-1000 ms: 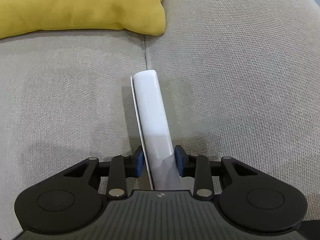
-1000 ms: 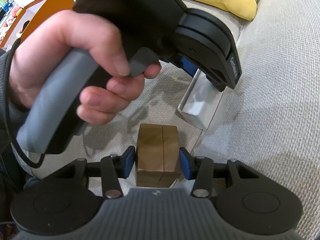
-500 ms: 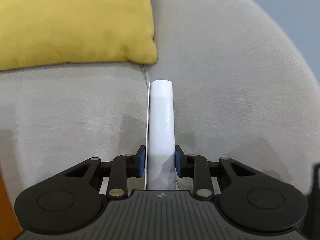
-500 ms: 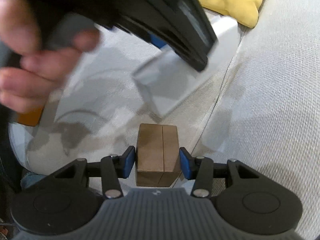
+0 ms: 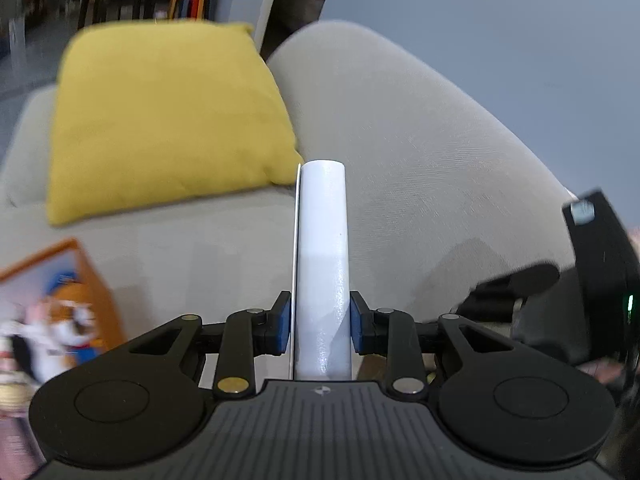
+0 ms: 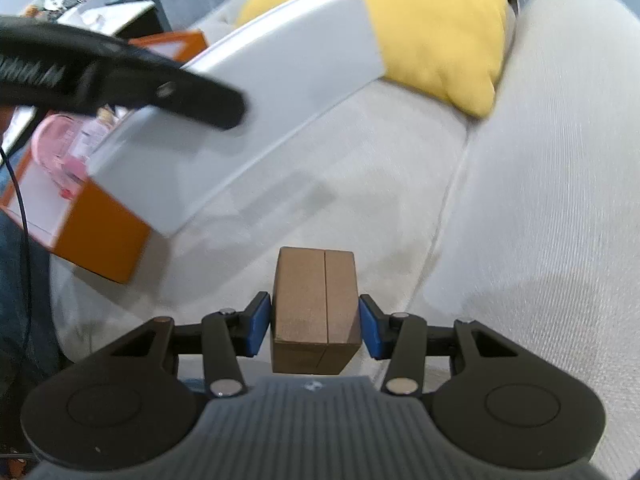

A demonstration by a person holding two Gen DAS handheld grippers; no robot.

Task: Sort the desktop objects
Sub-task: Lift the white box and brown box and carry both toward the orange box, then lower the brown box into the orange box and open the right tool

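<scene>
Black claw (image 5: 320, 326) bodies — blue pads (image 6: 257, 325), brass-coloured screws, ribbed grey tops.

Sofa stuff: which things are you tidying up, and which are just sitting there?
Being tidied: white box in the left gripper; brown box in the right gripper; orange bin with toys.

Just sitting there: yellow cushion; grey sofa.

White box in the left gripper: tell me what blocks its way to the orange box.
Nothing visible does. The left gripper holds the white box in the air, partly over the orange box, whose open top shows pink items.
</scene>
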